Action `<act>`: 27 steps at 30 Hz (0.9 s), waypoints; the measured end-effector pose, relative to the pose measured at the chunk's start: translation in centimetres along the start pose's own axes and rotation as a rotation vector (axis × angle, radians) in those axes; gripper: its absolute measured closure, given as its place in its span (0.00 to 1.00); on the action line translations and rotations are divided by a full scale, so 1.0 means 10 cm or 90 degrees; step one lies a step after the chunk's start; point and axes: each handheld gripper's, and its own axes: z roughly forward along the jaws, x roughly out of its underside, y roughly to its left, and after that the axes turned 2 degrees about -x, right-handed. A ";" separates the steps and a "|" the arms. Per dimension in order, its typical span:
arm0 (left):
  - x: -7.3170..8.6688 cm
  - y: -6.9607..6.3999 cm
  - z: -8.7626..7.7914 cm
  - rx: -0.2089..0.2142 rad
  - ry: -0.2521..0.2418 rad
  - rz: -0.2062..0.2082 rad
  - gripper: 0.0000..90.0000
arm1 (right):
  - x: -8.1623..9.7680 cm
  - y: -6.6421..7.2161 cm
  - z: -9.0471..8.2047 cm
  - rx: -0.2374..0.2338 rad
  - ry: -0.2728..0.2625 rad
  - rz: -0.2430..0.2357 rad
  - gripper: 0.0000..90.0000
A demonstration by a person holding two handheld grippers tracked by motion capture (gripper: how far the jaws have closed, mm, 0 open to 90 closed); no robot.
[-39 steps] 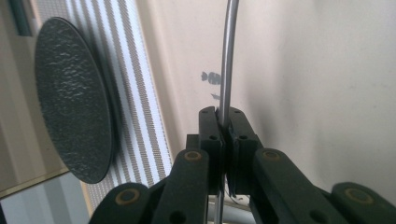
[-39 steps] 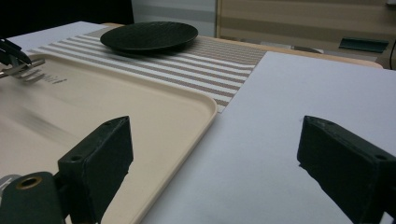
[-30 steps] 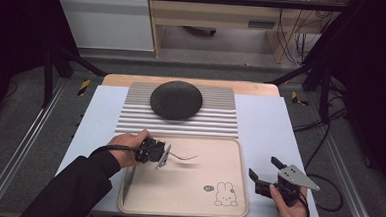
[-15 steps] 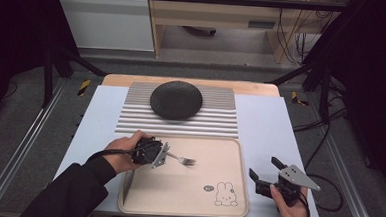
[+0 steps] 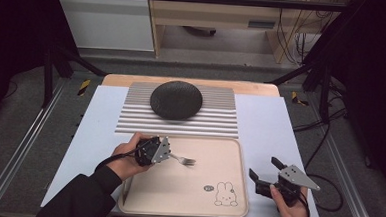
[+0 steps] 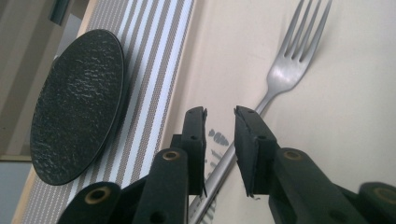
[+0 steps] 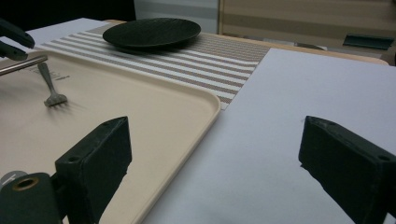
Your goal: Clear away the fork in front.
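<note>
Fork (image 6: 261,100) lowered onto tray (image 5: 192,188), handle end hidden beneath left hand-held gripper (image 6: 219,116)

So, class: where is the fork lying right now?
In the high view the fork lies on the beige tray, upper left part, just right of the left gripper.

Silver fork (image 5: 182,160): tines on beige tray (image 5: 186,198), handle raised.

Table (image 5: 105,114), striped mat (image 5: 220,122), beige tray (image 5: 177,188)
</note>
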 end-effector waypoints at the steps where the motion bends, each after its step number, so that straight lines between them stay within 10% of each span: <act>1: -0.01 0.00 0.00 -0.004 -0.008 -0.014 0.85 | 0.00 0.00 0.00 0.000 0.000 0.000 0.11; 27: -0.24 -0.10 0.38 0.008 -0.025 -0.280 1.00 | 0.00 -0.02 0.00 0.000 -0.003 0.006 0.10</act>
